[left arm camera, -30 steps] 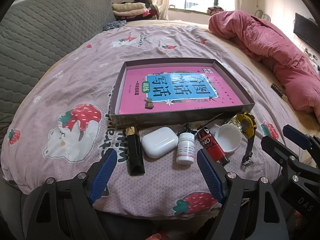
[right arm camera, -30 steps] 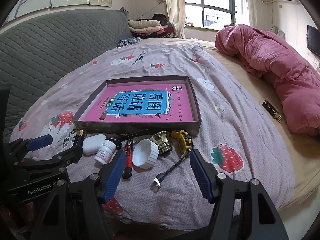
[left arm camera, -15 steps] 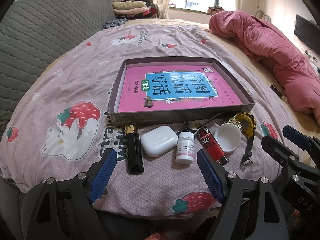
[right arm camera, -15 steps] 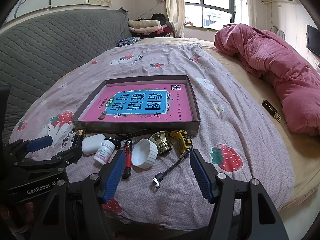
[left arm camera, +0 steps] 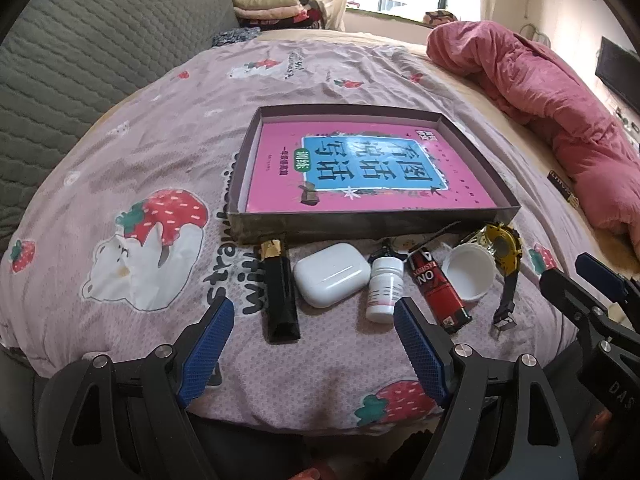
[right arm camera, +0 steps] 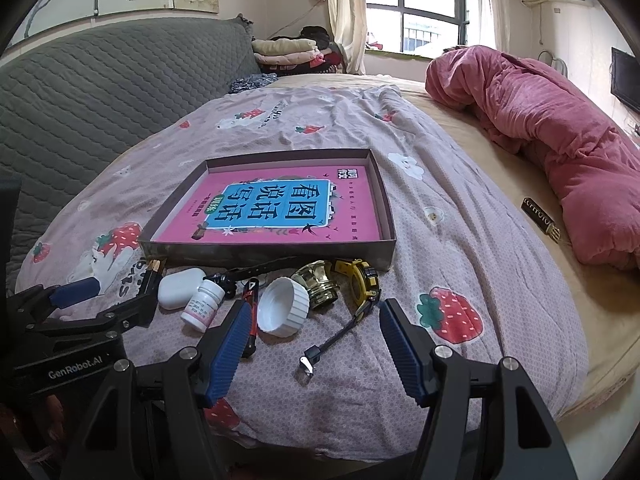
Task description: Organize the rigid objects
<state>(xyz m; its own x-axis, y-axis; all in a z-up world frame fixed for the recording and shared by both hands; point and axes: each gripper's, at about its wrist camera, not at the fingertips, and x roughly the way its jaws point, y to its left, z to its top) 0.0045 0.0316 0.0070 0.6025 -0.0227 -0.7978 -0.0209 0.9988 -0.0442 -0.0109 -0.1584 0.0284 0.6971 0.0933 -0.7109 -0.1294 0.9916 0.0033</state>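
Your left gripper (left arm camera: 310, 328) and right gripper (right arm camera: 314, 326) both gape empty above the bedspread (left arm camera: 120, 152). Along the shallow box (left arm camera: 360, 230) holding a pink book (left arm camera: 360, 168): black lipstick (left arm camera: 280, 296), earbud case (left arm camera: 330, 274), pill bottle (left arm camera: 384, 288), red lighter (left arm camera: 438, 290), white cap (left arm camera: 468, 274), yellow watch (left arm camera: 502, 248).

A bed (right arm camera: 460, 240) was covered by a strawberry-print sheet (right arm camera: 320, 128), with a pink quilt (right arm camera: 560, 128) bunched at its right. A grey quilted headboard (right arm camera: 100, 80) was seen at left. Daylight was admitted through a curtained window (right arm camera: 416, 12); folded clothes (right arm camera: 288, 50) were stacked below it.
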